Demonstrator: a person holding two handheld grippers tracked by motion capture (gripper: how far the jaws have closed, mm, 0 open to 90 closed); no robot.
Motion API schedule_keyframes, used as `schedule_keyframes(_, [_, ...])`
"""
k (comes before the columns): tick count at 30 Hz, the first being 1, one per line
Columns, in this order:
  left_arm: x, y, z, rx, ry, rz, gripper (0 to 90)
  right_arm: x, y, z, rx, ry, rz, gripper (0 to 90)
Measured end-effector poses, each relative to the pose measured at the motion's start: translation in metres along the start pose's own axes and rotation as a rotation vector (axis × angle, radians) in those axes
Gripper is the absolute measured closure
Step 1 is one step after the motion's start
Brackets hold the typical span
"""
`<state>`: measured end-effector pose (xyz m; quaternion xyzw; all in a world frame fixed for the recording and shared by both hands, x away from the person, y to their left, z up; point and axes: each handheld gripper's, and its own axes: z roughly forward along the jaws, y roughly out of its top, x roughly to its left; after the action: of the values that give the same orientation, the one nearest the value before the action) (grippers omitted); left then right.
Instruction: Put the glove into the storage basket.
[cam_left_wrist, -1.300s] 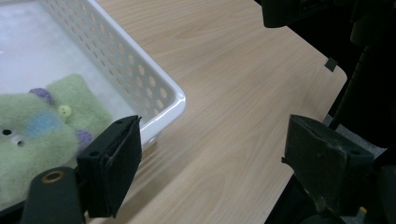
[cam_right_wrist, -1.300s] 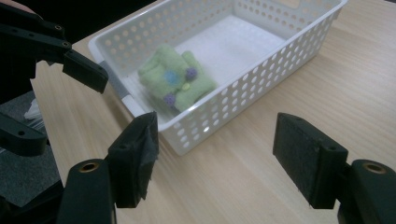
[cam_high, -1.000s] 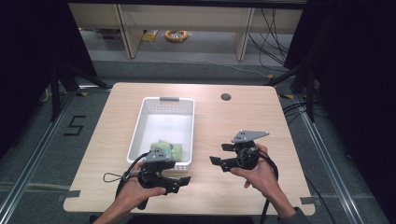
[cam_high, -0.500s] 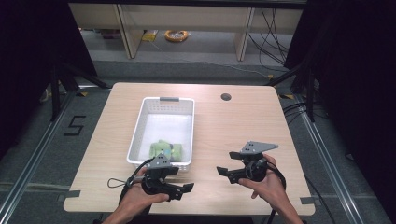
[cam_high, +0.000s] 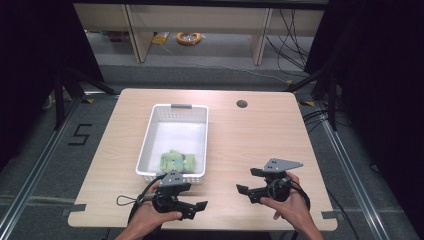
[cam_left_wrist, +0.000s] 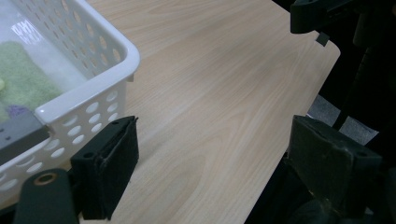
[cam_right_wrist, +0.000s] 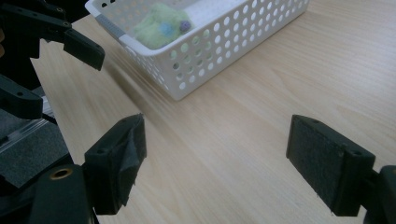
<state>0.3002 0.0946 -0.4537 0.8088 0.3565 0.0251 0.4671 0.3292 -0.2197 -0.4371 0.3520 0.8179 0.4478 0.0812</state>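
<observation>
Two grippers, left gripper (cam_high: 195, 209) and right gripper (cam_high: 246, 181), were wide, empty, near edge; toy (cam_high: 177, 162) lay in basket (cam_high: 172, 176). Likely finished; next: nothing evident.

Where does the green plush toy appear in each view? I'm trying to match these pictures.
High view: the soft green plush toy lies at the near end of the white perforated plastic basket.
Left gripper view: far left, inside the basket.
Right gripper view: top centre, inside the basket.
Shared landmark: the basket's near rim.
</observation>
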Motion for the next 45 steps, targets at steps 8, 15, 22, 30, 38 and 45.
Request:
schedule_keyframes(8, [0.001,-0.008,0.0,-0.005,0.002,0.013,15.8,0.001,-0.012,-0.001,-0.002,0.017,-0.013,19.2])
schedule_keyframes(15, [-0.003,-0.019,0.004,0.003,0.022,0.015,15.8,0.003,-0.025,-0.002,-0.001,0.024,0.0,17.4])
schedule_keyframes(22, [-0.001,-0.029,0.005,0.021,0.02,0.031,15.8,0.004,-0.039,-0.002,-0.006,0.043,0.008,16.9])
schedule_keyframes(30, [-0.004,-0.047,0.011,0.05,0.038,0.03,15.8,0.008,-0.052,-0.003,0.011,0.036,0.028,16.5])
schedule_keyframes(38, [-0.003,-0.056,0.009,0.073,0.07,0.068,15.8,0.013,-0.065,-0.001,0.054,0.007,-0.024,16.5])
schedule_keyframes(45, [-0.008,-0.062,0.008,0.073,0.058,0.043,15.8,0.016,-0.077,0.001,0.11,0.009,-0.028,16.5])
